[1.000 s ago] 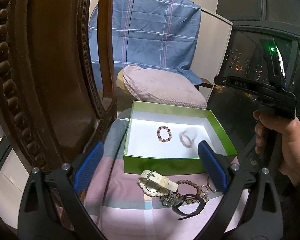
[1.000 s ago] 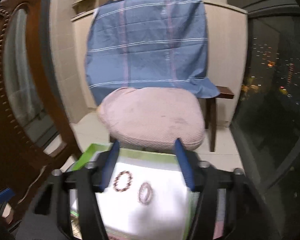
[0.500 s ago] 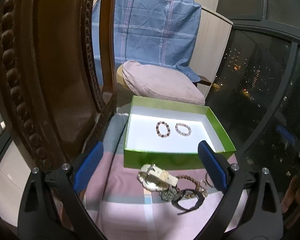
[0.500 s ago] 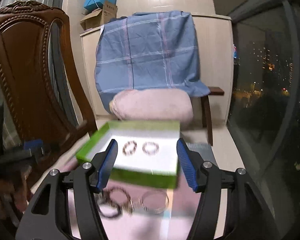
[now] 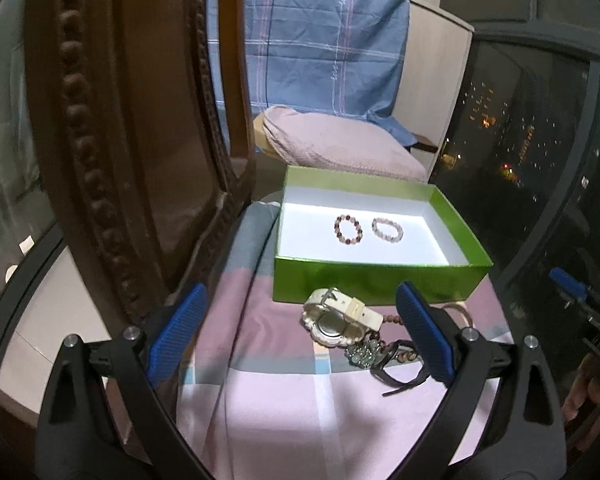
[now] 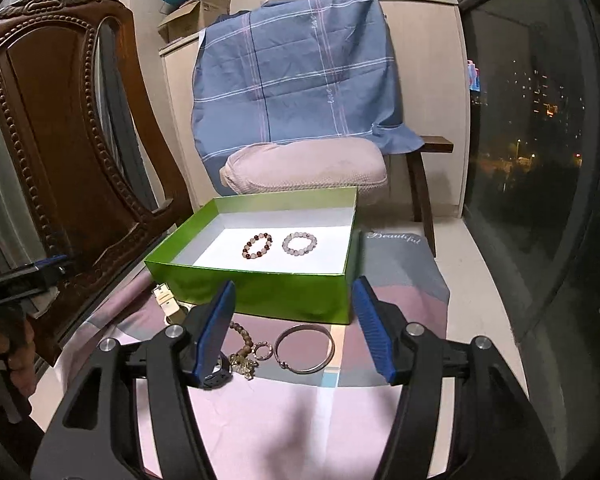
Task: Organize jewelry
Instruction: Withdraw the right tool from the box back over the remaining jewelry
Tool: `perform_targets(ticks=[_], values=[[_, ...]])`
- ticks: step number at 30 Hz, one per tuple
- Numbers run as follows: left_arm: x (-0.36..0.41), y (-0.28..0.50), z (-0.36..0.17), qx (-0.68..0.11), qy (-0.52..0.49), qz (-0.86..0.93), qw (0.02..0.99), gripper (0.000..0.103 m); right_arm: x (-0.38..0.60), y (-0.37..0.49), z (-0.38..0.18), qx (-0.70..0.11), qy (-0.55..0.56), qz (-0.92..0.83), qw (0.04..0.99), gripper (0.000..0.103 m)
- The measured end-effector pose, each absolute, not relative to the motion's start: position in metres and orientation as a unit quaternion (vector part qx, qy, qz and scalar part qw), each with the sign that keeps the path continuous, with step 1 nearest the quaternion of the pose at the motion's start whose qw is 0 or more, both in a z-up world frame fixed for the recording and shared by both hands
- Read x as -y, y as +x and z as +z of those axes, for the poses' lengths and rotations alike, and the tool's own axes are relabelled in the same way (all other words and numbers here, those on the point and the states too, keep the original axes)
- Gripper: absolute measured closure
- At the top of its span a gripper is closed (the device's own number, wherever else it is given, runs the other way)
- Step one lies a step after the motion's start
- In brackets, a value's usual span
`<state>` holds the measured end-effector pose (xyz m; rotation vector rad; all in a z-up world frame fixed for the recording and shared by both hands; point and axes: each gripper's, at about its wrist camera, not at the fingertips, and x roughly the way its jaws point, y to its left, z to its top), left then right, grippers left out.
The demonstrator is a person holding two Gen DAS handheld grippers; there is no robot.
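Pale bracelet (image 6: 299, 243) now settled in green box (image 6: 260, 292)

The green box (image 6: 260, 292) looks like glossy card outside, matt white inside. A smooth, shiny metal bangle (image 6: 304, 348) lies on soft checked cloth (image 6: 284, 420). The carved chair (image 6: 60, 128) is polished dark wood.

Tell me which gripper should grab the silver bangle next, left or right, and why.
Right. The silver bangle lies just ahead of the open right gripper, framed between its blue pads. The left gripper faces the white watch instead; the bangle sits behind its right finger.
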<state>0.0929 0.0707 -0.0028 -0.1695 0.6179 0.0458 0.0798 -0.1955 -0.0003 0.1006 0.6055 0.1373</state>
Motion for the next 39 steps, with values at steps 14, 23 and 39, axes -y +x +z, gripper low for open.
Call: perform_targets(ticks=[14, 23, 39], values=[[-0.069, 0.096, 0.0, -0.305, -0.082, 0.014, 0.949, 0.009, 0.168, 0.097, -0.043, -0.41, -0.019, 0.111, 0.905, 0.048], [-0.074, 0.098, -0.002, -0.309, -0.089, 0.014, 0.947, 0.009, 0.133, 0.117, -0.086, -0.473, -0.065, 0.136, 0.868, 0.061], [-0.07, 0.1, -0.005, -0.316, -0.084, 0.009, 0.945, 0.009, 0.097, 0.119, -0.087, -0.456, -0.086, 0.197, 0.864, 0.061]])
